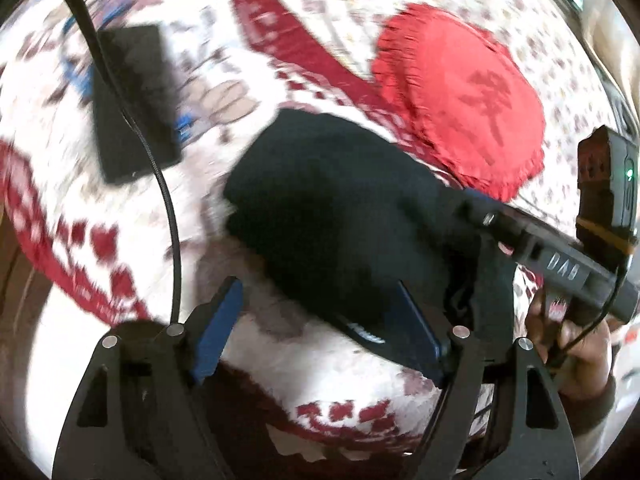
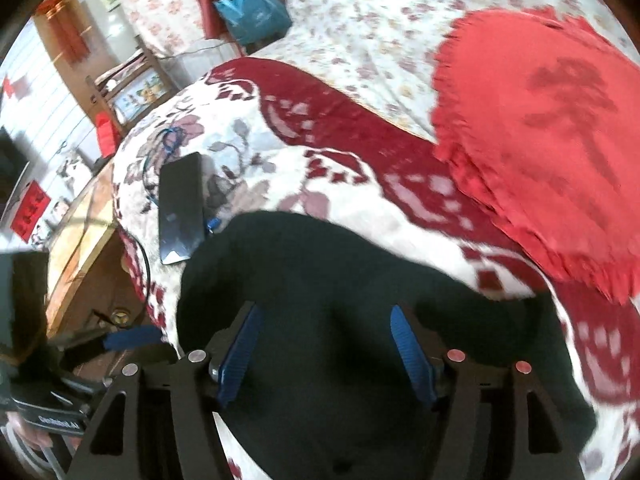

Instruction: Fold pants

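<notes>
1. Black pants (image 2: 340, 300), folded into one thick bundle, lying on a red-and-white floral blanket (image 2: 280, 168).
2. Left gripper (image 1: 320, 332) released, jaws wide, at the bundle's near corner; right gripper (image 2: 324, 352) released, straddling the pants without pinching.
3. Beyond the pants: one black phone (image 2: 180, 208), one red fringed cushion (image 2: 540, 152).

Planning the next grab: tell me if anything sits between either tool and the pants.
Nothing visible does. The pants lie straight under the open right tool, and the left tool hangs at their edge. The black slab and red cloth lie off to the sides.
</notes>
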